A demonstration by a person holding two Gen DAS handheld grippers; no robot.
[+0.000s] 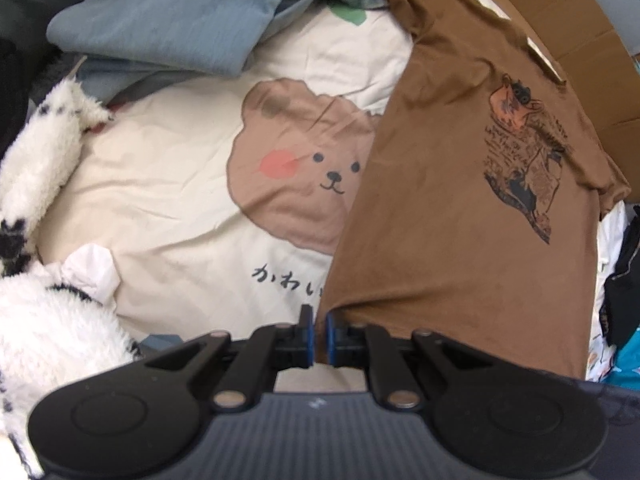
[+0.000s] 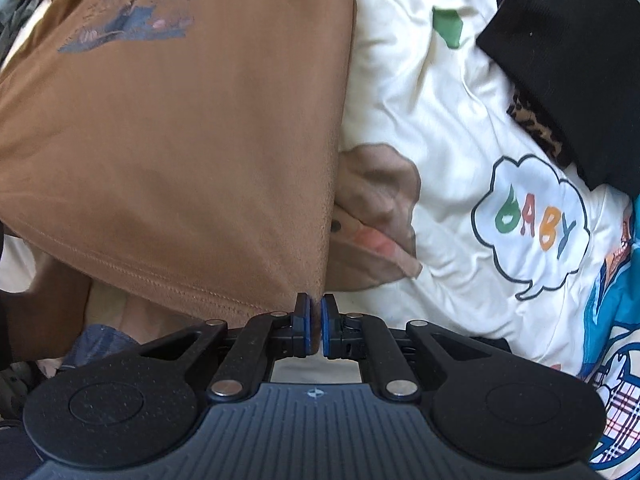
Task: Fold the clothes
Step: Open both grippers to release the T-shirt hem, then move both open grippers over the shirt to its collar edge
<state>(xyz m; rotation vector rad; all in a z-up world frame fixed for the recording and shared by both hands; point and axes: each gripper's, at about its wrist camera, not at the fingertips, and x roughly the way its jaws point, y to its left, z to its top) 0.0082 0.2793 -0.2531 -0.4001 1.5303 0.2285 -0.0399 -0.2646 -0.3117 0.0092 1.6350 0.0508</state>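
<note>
A brown T-shirt [image 1: 452, 216] with a dark printed picture on its chest lies stretched over a cream bedspread [image 1: 168, 200]. My left gripper [image 1: 319, 316] is shut on the shirt's lower left hem corner, its blue pads pinching the cloth. In the right wrist view the same brown T-shirt [image 2: 172, 152] fills the left half. There my right gripper [image 2: 314, 304] is shut on the lower right hem corner, brown cloth squeezed between the pads. Both grippers point down at the bed.
The bedspread shows a brown bear print [image 1: 296, 168] and a "BABY" bubble [image 2: 532, 224]. Grey-blue clothes [image 1: 168, 12] pile at the back, a white fluffy garment [image 1: 44, 320] at the left, cardboard [image 1: 576, 40] at the back right. A black garment [image 2: 572, 60] lies right, blue printed cloth [image 2: 616, 320] beside it.
</note>
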